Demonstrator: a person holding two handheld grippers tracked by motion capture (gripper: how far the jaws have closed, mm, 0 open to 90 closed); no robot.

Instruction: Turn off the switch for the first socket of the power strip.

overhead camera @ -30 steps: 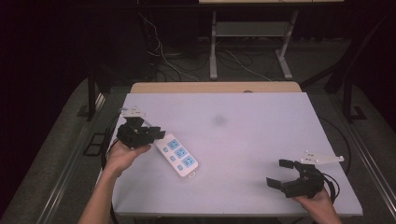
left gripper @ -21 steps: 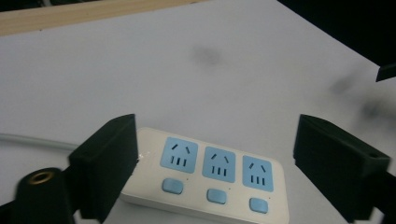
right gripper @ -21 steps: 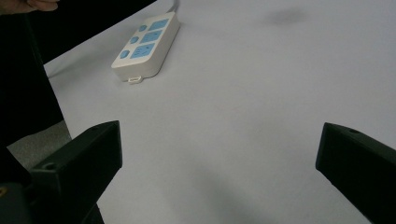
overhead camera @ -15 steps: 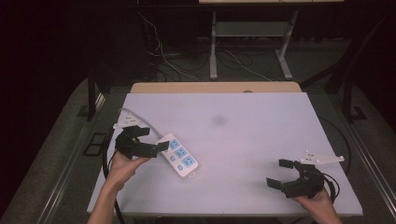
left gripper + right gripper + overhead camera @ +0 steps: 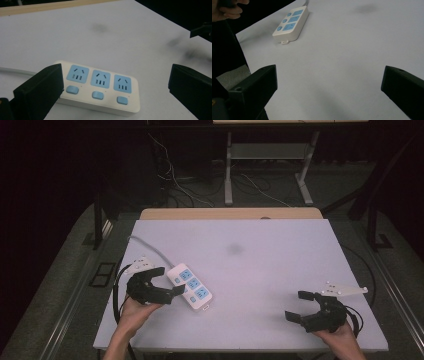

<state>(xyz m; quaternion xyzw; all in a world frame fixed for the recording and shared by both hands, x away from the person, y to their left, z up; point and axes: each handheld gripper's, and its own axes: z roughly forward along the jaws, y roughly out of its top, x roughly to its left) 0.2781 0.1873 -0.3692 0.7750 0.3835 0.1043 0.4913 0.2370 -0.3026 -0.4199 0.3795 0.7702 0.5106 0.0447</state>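
A white power strip with three blue sockets and three blue switches lies flat on the left part of the white table. Its grey cable runs off to the back left. My left gripper is open at the strip's left side, one jaw beyond its far end and the other at its near long edge. In the left gripper view the power strip lies between the wide-apart jaws of the left gripper, nothing clamped. My right gripper rests open near the front right, holding nothing. The right gripper faces the distant power strip.
A dark smudge marks the table's middle. A wooden strip runs along the far edge. Behind it on the dark floor are metal legs and loose cables. A hand appears at the right gripper view's top left.
My left gripper has drawn back toward the table's front edge along the strip's left side, staying open. The power strip and the right gripper have not moved.
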